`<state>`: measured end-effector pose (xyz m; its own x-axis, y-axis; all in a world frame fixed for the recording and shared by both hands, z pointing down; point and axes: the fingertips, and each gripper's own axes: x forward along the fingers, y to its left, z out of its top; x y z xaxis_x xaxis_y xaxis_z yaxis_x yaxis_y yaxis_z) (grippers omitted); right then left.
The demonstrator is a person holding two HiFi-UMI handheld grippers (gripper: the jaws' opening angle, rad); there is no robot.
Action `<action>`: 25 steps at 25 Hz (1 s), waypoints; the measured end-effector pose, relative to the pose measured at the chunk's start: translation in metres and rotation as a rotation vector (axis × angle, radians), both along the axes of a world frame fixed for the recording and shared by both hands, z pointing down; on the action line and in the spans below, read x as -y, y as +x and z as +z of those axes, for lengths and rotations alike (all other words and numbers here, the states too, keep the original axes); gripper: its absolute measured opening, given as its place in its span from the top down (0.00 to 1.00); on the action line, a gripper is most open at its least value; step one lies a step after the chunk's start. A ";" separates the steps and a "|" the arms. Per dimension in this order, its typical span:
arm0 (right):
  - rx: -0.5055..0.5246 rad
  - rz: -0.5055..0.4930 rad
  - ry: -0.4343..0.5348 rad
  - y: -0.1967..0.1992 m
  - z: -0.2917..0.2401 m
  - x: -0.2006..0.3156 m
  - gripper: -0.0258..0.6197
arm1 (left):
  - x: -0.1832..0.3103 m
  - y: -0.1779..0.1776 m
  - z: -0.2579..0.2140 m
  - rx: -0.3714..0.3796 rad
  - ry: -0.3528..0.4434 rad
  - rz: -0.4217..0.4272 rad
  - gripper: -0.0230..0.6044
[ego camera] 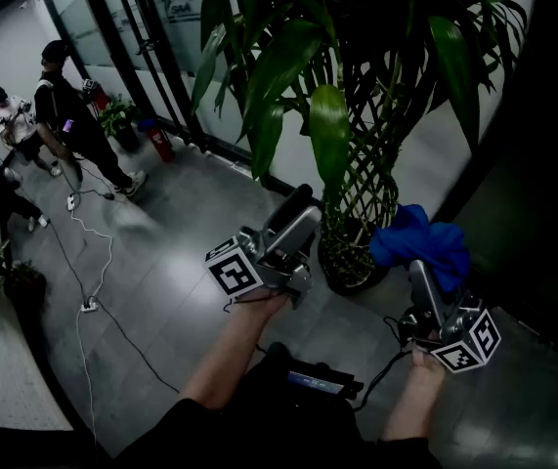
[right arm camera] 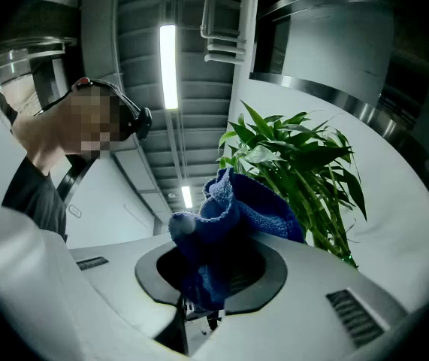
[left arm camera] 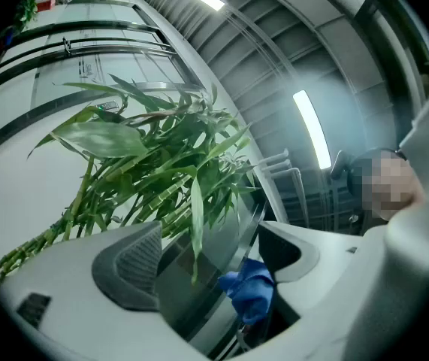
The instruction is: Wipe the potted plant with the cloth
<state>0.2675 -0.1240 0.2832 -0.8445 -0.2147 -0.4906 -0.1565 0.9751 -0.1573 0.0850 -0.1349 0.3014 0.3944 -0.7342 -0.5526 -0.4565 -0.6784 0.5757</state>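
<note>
Cloth (right arm camera: 233,213) clamped in right gripper (right arm camera: 212,265) fingers, left gripper (left arm camera: 212,258) fingers released, bystanders (ego camera: 68,115) head-view only

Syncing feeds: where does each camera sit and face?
Head view: on the head, steeply down at floor, forearms, left gripper, right gripper.
Left gripper view: on that gripper, tilted up past open jaws at potted plant.
Right gripper view: on its gripper, tilted up, jaws shut on cloth.
All three share potted plant and cloth.

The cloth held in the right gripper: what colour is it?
Blue. The cloth shows best in the right gripper view.
</note>
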 end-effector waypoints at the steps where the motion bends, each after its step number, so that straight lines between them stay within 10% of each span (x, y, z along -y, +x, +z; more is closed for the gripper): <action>1: -0.003 0.004 0.009 -0.006 -0.005 0.003 0.82 | 0.006 -0.002 -0.002 -0.002 0.000 0.005 0.33; 9: -0.040 0.058 0.109 -0.063 -0.053 0.032 0.82 | 0.043 -0.018 -0.014 -0.068 0.048 0.104 0.54; 14: -0.062 0.123 0.218 -0.109 -0.104 0.039 0.82 | 0.045 -0.021 -0.018 -0.007 0.083 0.188 0.90; 25: -0.314 0.343 0.338 -0.215 -0.131 0.110 0.82 | 0.048 -0.028 -0.014 -0.007 0.112 0.380 0.94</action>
